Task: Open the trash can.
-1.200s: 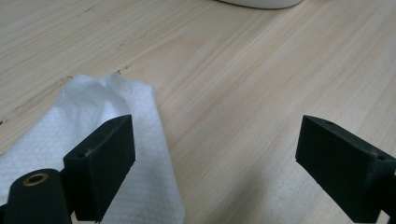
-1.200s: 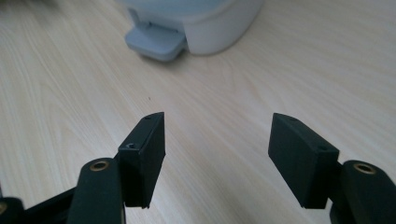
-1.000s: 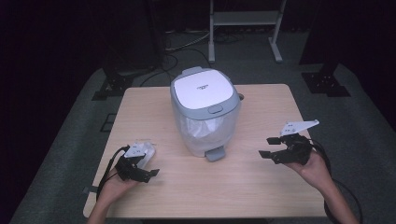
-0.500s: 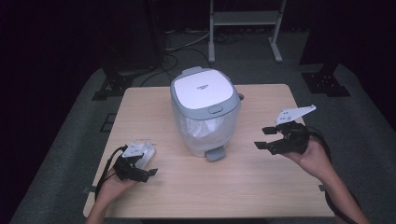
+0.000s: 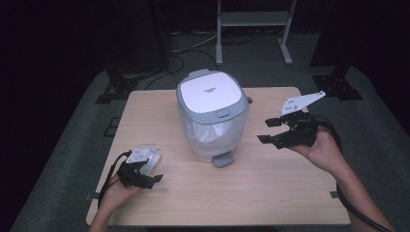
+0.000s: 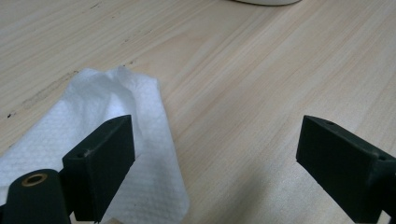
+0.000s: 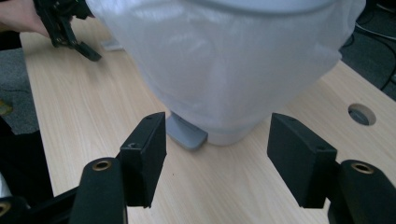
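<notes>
Looking across the dark room, I could make out little beyond the black stands, the loose cables on the grey carpet and a pale metal frame (image 5: 254,19) at the back; the rest was lost in shadow. The light wooden table (image 5: 145,111) carried a round hole (image 7: 361,113) near its far right side. At its middle stood the white and grey pedal bin (image 5: 212,111) with a translucent bag lining it, its lid shut and its grey foot pedal (image 5: 223,159) facing me; in my right gripper view the bin's top was cut off by the frame. My right gripper (image 5: 270,130) hovered above the table just to the right of the bin, jaws spread wide and empty, aimed at the bin's lower body and pedal without touching. My left gripper (image 5: 145,179) sat low at the near left corner, well apart from the bin, jaws also parted and holding nothing. A crumpled white paper towel (image 6: 93,140) lay flat on the wood beside and partly beneath its left jaw; whether that jaw touched it I could not tell.
</notes>
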`<action>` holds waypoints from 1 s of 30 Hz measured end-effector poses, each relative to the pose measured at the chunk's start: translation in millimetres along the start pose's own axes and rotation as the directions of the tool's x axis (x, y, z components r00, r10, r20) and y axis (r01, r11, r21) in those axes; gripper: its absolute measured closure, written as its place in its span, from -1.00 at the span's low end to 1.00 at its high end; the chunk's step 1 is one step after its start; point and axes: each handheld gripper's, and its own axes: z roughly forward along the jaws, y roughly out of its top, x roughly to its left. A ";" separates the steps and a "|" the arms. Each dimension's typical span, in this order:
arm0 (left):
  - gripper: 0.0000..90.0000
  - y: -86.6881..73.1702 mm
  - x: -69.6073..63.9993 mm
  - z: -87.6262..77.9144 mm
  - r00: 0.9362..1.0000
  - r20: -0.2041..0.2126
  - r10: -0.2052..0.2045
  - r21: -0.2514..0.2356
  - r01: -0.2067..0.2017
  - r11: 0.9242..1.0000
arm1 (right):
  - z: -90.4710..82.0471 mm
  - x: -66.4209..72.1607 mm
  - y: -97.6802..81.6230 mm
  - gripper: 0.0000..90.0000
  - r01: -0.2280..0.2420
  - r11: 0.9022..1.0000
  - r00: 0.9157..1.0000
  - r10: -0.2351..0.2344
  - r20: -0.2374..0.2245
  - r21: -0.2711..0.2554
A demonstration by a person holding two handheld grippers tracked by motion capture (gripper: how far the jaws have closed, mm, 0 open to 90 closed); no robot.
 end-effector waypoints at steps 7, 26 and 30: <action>-0.77 -0.2 -0.4 0.4 1.000 0.000 0.001 0.007 -0.001 1.000 | -1.8 2.1 19.5 -0.16 0.024 1.000 1.000 -0.024 -0.008 0.001; -0.77 -0.4 -0.4 0.6 1.000 0.003 0.002 0.016 -0.002 1.000 | 7.8 3.6 58.9 0.06 0.040 0.999 0.998 -0.040 -0.054 -0.010; -0.77 0.0 -2.0 1.7 1.000 0.000 0.009 0.018 -0.009 1.000 | 10.0 3.8 65.3 0.10 0.043 0.999 0.998 -0.044 -0.050 -0.012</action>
